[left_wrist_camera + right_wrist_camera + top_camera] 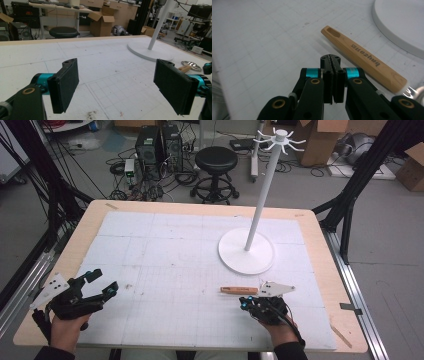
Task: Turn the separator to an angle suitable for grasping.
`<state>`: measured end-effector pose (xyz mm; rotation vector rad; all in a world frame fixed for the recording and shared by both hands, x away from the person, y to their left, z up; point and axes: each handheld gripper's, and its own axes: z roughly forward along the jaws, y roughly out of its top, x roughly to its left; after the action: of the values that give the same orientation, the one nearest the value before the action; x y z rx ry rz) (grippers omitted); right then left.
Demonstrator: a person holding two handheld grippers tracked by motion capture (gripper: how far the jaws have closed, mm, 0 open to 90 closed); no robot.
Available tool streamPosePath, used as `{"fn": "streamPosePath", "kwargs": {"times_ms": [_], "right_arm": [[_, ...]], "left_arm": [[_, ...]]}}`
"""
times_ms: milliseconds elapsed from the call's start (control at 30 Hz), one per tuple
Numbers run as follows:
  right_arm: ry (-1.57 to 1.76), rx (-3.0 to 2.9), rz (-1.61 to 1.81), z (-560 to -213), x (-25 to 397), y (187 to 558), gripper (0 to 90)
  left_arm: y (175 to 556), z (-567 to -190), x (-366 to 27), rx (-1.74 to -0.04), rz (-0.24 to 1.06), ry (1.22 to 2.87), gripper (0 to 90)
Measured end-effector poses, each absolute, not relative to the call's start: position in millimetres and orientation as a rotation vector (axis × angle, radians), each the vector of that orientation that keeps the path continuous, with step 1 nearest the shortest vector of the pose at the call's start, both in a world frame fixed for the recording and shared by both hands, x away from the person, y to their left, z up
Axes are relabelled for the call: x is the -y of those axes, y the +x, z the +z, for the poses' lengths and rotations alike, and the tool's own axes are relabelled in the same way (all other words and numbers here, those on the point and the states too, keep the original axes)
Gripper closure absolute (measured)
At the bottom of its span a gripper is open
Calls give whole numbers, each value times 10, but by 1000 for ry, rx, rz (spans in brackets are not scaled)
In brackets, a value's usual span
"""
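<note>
A: High view puts your left gripper (97,285) at the near left corner of the desk (310,220), held in your left hand (65,325). What are its fingers doing?

B: Your left fingers (65,85) stand wide apart, with nothing between them but the white gridded mat (165,255). Look along them in the left gripper view and you see bare mat and, farther off to the right, the white stand (150,50).

A: And your right gripper (243,304)?

B: It sits at the near right of the mat. In the right gripper view your fingers (328,75) are pressed flat together, holding nothing.

A: Where is the wooden-handled utensil (239,290)?

B: It lies flat on the mat just beyond your right fingertips, beside them and not between them. Its wooden handle (362,58) carries dark lettering and a slot near the far end. The near end meets a shiny metal part (413,91), mostly cut off there. The left gripper view shows a round metal head (191,65) on it.

A: How close is the stand?

B: Its round base (246,251) rests on the mat just beyond the utensil, apart from it, and its pole (261,195) rises to a ring of hooks (280,140).
</note>
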<state>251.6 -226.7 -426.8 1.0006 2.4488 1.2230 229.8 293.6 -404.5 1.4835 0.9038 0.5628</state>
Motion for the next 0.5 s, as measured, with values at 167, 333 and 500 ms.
{"fn": "streamPosePath", "kwargs": {"times_ms": [167,333,500], "right_arm": [[1034,-2505,1097,-4410,2148,2740,891],[1051,-2472,1093,-4432,2174,2819,892],[1106,-2406,1157,-4383,2255,2845,891]], "left_arm": [[2304,-4048,-2958,-912,559,1479,208],[2309,-4051,-2974,-915,557,1477,208],[2308,-4051,-2986,-919,555,1470,208]]}}
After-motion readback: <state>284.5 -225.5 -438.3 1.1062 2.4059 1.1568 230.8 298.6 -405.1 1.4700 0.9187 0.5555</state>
